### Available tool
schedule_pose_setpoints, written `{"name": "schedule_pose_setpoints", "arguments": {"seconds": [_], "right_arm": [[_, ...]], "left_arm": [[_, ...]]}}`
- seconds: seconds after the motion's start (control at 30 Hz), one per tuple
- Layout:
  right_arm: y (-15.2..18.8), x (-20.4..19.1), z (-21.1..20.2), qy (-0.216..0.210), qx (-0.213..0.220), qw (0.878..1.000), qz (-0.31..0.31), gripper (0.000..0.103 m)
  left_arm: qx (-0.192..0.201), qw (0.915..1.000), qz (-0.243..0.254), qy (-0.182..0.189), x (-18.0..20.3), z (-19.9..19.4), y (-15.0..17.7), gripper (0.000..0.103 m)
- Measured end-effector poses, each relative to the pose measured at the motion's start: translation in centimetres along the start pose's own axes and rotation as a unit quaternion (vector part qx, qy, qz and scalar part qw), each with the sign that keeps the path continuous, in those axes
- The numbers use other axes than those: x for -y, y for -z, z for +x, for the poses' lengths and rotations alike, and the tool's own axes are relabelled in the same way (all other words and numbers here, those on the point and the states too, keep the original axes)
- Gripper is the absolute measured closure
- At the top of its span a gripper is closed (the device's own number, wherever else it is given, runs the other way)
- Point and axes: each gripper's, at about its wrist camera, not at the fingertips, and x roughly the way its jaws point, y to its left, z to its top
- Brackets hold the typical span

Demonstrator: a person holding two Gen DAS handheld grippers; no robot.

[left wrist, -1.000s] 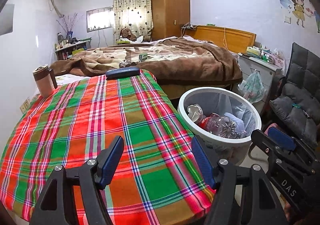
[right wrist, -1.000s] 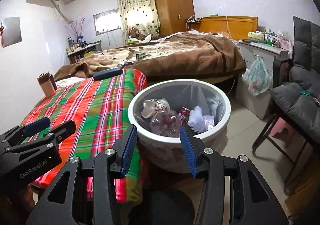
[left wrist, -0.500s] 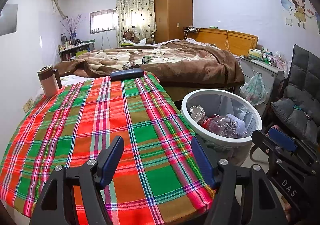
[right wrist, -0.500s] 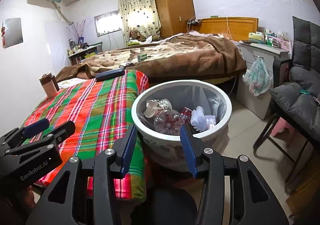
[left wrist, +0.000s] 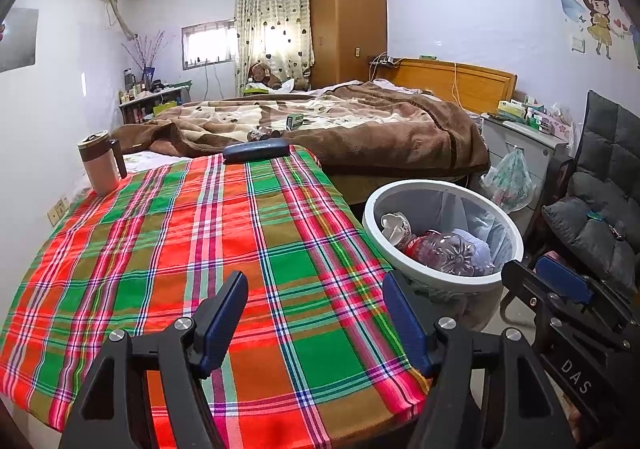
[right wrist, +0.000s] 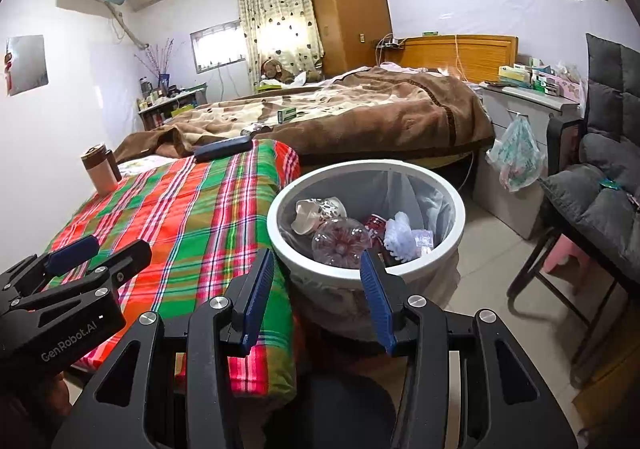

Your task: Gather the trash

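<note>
Holding my left gripper (left wrist: 314,319) spread and empty over the plaid cloth (left wrist: 192,249). My right gripper (right wrist: 316,297), likewise spread and empty, faces the trash-filled bin (right wrist: 448,249).

Room evenly bright; daylight enters through the window (left wrist: 207,45) and curtain (left wrist: 273,35), slightly overexposed. Fisheye bending and dark vignette at corners.

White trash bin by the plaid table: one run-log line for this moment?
left hand-held gripper: open, empty | right hand-held gripper: open, empty | white round trash bin: holds clear plastic bottle, crumpled cup
</note>
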Motion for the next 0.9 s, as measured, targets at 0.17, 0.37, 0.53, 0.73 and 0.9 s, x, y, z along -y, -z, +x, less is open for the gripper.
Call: {"name": "schedule_pose_setpoints", "arguments": {"seconds": [0.17,0.37,0.53,0.73,0.9], "right_arm": [[0.07,-0.18,-0.08,0.000,0.000,1.000,0.000,0.056],[0.17,-0.36,-0.14,-0.001,-0.002,1.000,-0.001,0.056],[0.20,-0.41,-0.13,-0.001,-0.002,1.000,0.000,0.056],[0.18,-0.42,-0.13,-0.001,-0.003,1.000,0.000,0.056],[0.19,-0.51,-0.20,-0.002,-0.002,1.000,-0.001,0.056]], "left_arm": [[0.000,1.0000,0.000,-0.001,-0.02,-0.03,0.00,0.034],[-0.001,1.0000,-0.001,-0.002,-0.10,-0.05,-0.01,0.034],[-0.003,1.0000,-0.002,-0.002,-0.17,-0.03,0.08,0.034],[-0.003,1.0000,-0.002,-0.001,-0.20,-0.07,0.14,0.034],[-0.004,1.0000,-0.004,-0.002,-0.16,-0.01,0.11,0.034]]}}
